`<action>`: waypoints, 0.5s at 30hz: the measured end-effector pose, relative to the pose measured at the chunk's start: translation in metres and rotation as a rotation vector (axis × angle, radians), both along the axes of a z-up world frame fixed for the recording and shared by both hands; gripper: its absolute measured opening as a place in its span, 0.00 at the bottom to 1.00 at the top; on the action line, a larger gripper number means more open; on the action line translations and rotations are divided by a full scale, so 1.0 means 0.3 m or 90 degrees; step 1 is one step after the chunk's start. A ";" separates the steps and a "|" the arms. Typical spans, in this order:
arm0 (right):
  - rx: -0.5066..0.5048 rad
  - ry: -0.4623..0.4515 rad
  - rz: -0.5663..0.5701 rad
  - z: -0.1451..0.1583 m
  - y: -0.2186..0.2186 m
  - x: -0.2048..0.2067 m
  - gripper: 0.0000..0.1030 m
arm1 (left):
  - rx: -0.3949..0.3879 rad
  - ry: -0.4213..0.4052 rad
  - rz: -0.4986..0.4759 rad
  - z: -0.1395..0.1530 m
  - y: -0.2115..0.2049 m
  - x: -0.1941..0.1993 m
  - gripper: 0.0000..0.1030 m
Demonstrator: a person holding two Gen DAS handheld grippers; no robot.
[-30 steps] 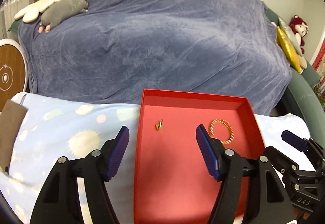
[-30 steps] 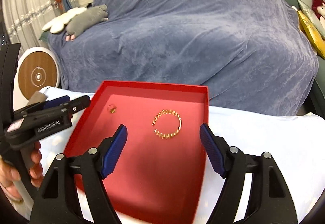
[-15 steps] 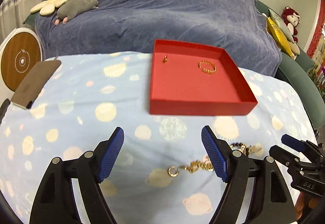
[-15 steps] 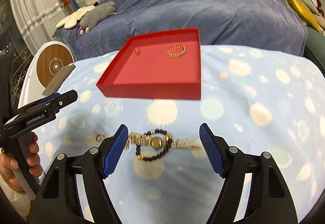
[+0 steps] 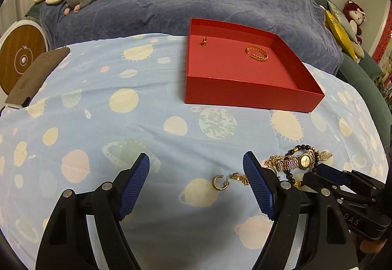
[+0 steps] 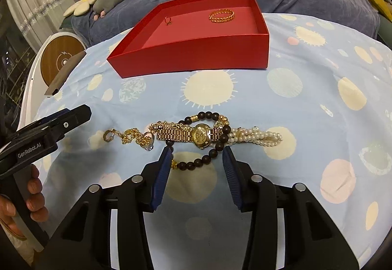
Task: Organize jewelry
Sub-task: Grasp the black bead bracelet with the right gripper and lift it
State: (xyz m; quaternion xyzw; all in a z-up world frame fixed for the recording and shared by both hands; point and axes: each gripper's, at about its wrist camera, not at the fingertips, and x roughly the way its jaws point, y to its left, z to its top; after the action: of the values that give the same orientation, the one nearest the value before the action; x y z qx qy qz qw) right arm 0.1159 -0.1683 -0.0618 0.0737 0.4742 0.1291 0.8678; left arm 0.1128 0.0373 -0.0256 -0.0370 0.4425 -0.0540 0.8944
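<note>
Pulled back from the red box [image 6: 196,54] to the jewelry pile on the spotted cloth [image 5: 98,103].
Right gripper [image 6: 197,155] closing around the dark bead bracelet [image 6: 196,163], not yet pressing; left gripper [image 5: 196,172] spread wide, hoop earring [image 5: 218,182] at its five o'clock; gold watch [image 6: 202,134] at twelve o'clock of the right.

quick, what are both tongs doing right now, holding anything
Left tongs: open, holding nothing, over the cloth beside the gold hoop earring.
Right tongs: closing around the dark bead bracelet, pads not yet pressing on it.
</note>
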 end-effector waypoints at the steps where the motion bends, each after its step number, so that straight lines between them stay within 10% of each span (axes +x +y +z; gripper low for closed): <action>1: -0.002 0.002 -0.002 -0.004 -0.004 0.000 0.39 | 0.001 -0.001 0.002 0.001 0.002 0.001 0.74; 8: 0.023 -0.007 -0.013 0.003 -0.031 0.000 0.07 | -0.005 0.006 0.004 -0.007 0.003 0.005 0.74; 15: 0.076 -0.094 0.018 0.160 -0.045 -0.075 0.07 | -0.004 0.008 -0.001 -0.005 -0.010 0.003 0.74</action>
State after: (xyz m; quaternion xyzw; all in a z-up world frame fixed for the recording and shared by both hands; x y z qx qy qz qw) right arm 0.0935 -0.1819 -0.0139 0.1089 0.4013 0.1744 0.8925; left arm 0.1136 0.0343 -0.0272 -0.0400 0.4477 -0.0557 0.8916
